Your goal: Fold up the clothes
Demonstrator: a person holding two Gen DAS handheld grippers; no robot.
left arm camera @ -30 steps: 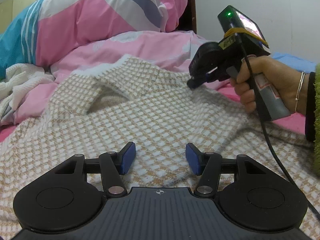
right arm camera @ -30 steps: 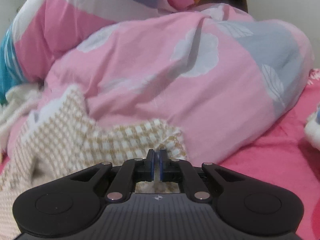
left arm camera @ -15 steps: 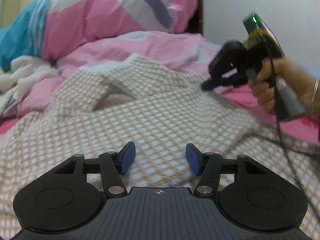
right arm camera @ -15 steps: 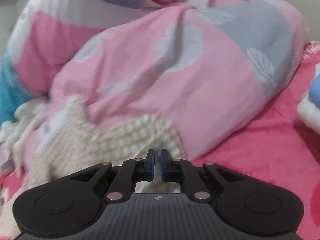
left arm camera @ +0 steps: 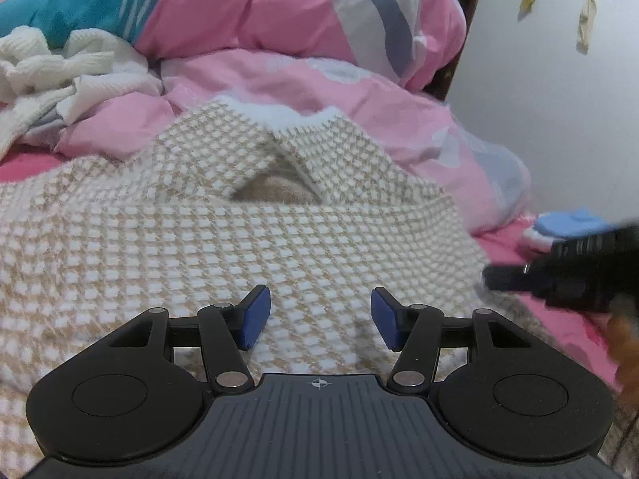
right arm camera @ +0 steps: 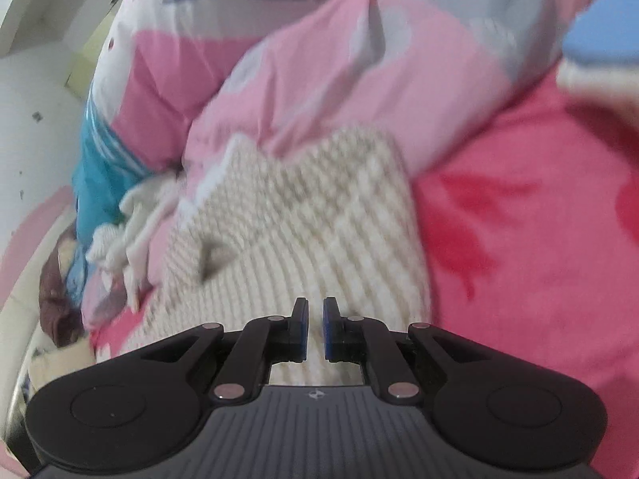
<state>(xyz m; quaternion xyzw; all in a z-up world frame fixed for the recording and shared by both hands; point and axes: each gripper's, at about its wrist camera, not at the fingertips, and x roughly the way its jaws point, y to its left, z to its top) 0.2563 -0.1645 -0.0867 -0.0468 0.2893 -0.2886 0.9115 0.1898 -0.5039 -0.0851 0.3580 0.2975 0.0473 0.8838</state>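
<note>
Pink bed (right arm camera: 519, 239) as the folding surface, soft and uneven, so nothing lies truly flat. Big pink quilt (left arm camera: 279, 80) heaped at the back, apparently pushed aside for room; also hemming in the sweater's top edge. Checked beige-and-white sweater (left arm camera: 199, 239) spread across the bed, collar end toward the quilt, V-neck opening facing up, right edge looking doubled over with a straight fold line running across below the collar. Fits either a side flap already turned in mid-fold or a garment simply laid out rumpled; can't settle which. White knit garment (left arm camera: 60, 68) bunched at far left against the quilt, off the sweater, probably waiting or set aside. Small blue-and-white item (left arm camera: 567, 223) at far right on the bed, too blurred to name.

Left gripper (left arm camera: 318, 319) low over the sweater's lower middle, jaws spread wide, gripping nothing, likely poised to pin or pinch fabric. Right gripper (right arm camera: 315, 329) over the sweater's right part, jaws nearly together with a thin gap, no cloth visibly between them; heavy motion blur there.
</note>
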